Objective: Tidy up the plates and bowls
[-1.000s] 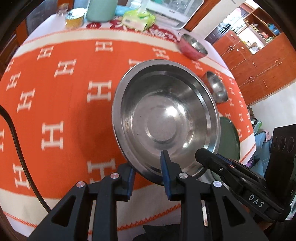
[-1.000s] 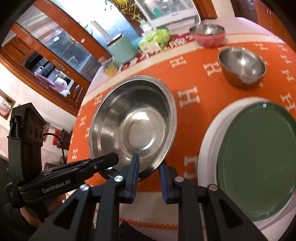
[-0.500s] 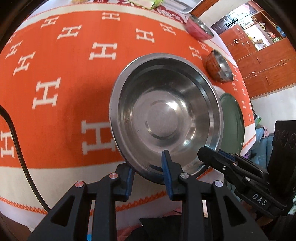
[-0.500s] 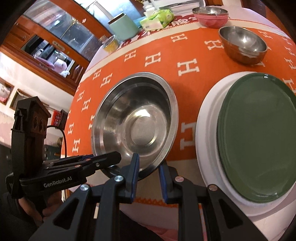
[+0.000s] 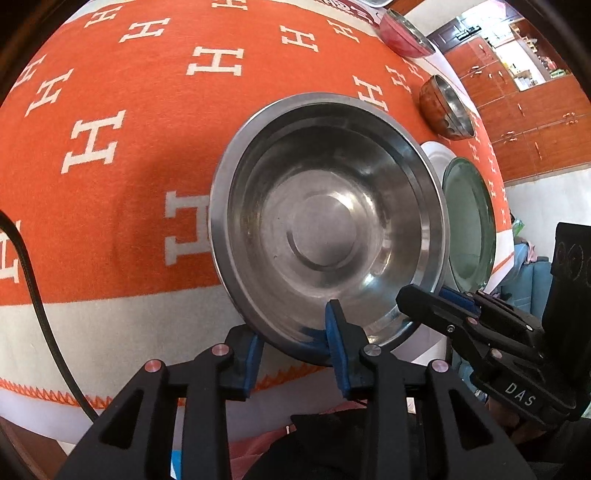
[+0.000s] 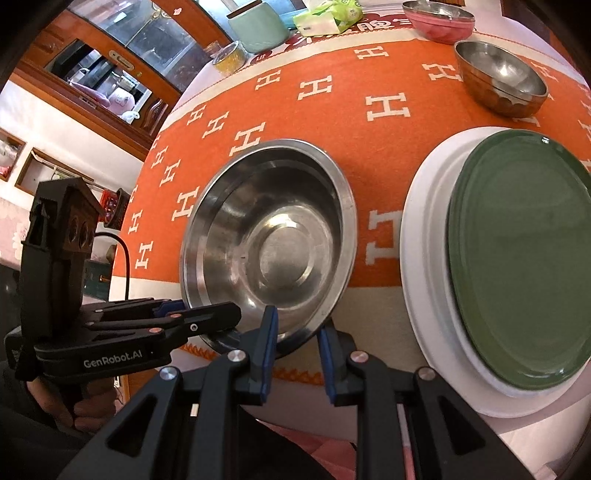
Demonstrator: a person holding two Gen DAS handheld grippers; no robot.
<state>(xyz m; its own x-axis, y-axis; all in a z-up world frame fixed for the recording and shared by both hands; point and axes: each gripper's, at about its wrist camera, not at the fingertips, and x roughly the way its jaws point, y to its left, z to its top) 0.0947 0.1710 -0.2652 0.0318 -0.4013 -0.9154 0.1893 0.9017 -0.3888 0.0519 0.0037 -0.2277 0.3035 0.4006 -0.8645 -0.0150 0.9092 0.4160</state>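
A large steel bowl (image 5: 325, 221) (image 6: 273, 236) sits on the orange cloth near the table's front edge. My left gripper (image 5: 293, 347) straddles its near rim, one pad inside and one outside; the jaws are opening and the pads look loose on the rim. My right gripper (image 6: 297, 341) straddles the same rim a little to the right, its jaws also opening. Each gripper shows in the other's view: the right gripper (image 5: 436, 299), the left gripper (image 6: 221, 314). A green plate (image 6: 517, 258) (image 5: 469, 221) lies on a white plate (image 6: 417, 258) to the right.
A small steel bowl (image 6: 502, 77) and a pink bowl (image 6: 439, 18) stand at the back right. Along the far edge are a mint canister (image 6: 258, 22), a glass jar (image 6: 229, 59) and a tissue pack (image 6: 325, 16). A black cable (image 5: 33, 277) hangs at the left.
The steel bowl has come down toward the table's front edge with both grippers. Both pairs of fingers now stand slightly wider around its rim.
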